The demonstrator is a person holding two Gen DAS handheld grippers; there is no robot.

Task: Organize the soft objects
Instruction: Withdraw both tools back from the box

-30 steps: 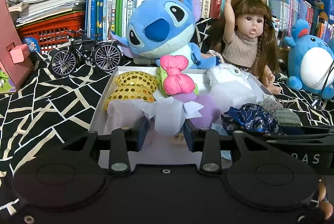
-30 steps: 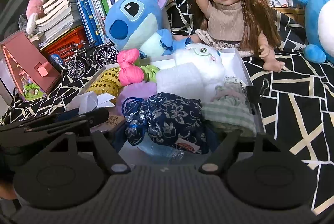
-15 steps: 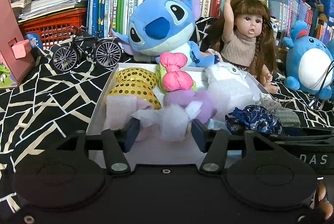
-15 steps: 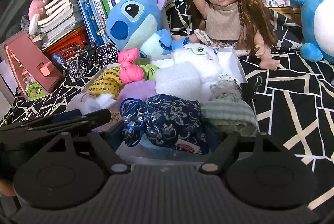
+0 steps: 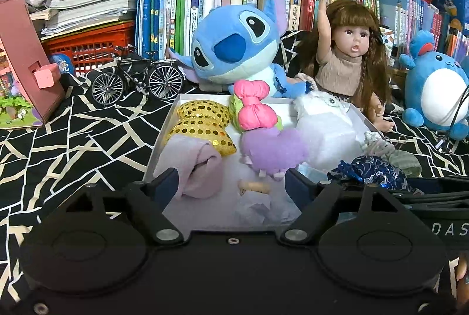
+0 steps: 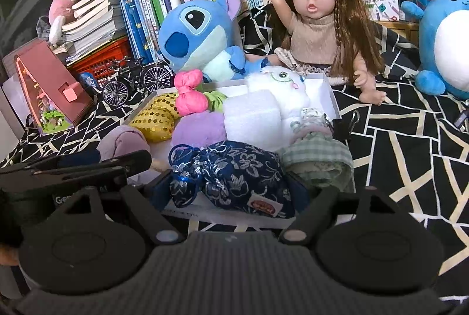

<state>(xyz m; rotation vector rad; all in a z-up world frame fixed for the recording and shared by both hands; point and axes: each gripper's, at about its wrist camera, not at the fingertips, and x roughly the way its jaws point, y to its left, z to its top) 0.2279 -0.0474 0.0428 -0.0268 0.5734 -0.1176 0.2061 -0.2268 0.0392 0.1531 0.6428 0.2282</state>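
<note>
A white tray on the black patterned cloth holds several soft things: a gold sequin piece, a pink bow, a purple plush, a white plush and a rolled pink cloth. My left gripper hovers over the tray's near end with its jaws opening. A crumpled white tissue lies loose on the tray floor between them. My right gripper is also opening. Its fingers stand either side of a navy floral pouch, which rests on the tray's near edge.
Behind the tray sit a blue alien plush, a doll and a round blue plush. A model bicycle, a red basket and a pink toy house stand at the left. A green check cloth lies beside the pouch.
My left jaws have spread wide and the white tissue they pinched has dropped to the tray floor. My right jaws have widened slightly around the pouch.
</note>
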